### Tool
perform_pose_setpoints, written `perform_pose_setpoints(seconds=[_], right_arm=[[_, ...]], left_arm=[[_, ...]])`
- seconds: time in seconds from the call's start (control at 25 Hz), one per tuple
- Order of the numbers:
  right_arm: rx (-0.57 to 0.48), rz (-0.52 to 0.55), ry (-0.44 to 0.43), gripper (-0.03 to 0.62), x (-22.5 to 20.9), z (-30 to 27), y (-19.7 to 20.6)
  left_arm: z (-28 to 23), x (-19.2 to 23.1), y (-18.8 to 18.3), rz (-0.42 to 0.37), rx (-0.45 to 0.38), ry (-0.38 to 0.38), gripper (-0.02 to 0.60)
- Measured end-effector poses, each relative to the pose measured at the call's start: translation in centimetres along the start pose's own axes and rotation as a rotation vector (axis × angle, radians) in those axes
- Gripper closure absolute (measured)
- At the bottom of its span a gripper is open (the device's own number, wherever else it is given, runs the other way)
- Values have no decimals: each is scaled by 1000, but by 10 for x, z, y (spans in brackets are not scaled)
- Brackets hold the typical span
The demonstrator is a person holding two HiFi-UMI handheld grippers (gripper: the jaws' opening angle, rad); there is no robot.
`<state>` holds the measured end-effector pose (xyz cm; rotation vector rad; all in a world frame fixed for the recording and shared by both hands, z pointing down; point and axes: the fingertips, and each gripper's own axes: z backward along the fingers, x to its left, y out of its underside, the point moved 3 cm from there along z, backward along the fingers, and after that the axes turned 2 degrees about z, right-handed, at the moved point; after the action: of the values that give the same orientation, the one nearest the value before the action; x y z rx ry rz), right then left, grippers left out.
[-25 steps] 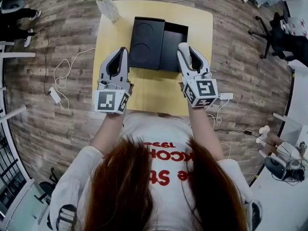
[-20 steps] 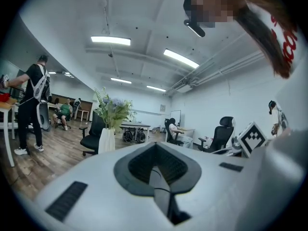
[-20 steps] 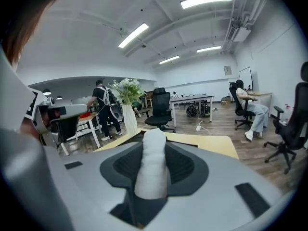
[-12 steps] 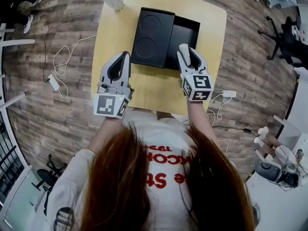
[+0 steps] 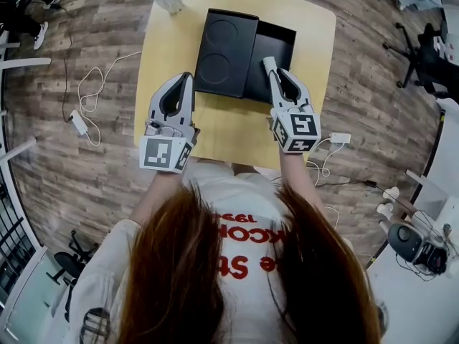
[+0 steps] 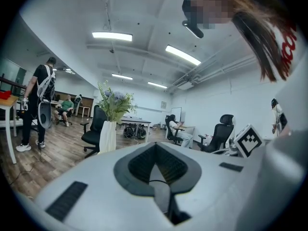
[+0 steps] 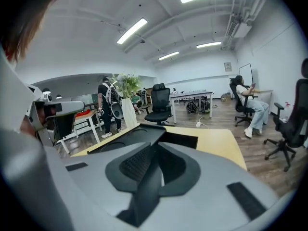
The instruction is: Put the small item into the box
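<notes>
Box (image 5: 276,41) lies open ahead of the right gripper (image 5: 269,64), whose empty jaws have just been closing together.

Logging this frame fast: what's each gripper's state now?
Left gripper: closed, nothing between the jaws.
Right gripper: just been closing, jaws now together, nothing seen between them.
</notes>
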<state>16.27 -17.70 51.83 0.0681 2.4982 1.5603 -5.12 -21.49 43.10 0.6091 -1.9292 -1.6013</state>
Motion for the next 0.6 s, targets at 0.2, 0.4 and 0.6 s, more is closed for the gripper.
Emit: perform_pose_setpoints(seconds=[0.2, 0.4, 0.6], right_arm=[[-92, 19, 29, 577, -3, 22, -31], [-178, 36, 41, 583, -6, 46, -61], [-242, 40, 55, 588, -9, 67, -81]], left_arm=[[-2, -6, -15, -18, -29, 9, 575], [-3, -14, -25, -35, -47, 16, 575], [-5, -21, -37, -54, -77, 30, 575]])
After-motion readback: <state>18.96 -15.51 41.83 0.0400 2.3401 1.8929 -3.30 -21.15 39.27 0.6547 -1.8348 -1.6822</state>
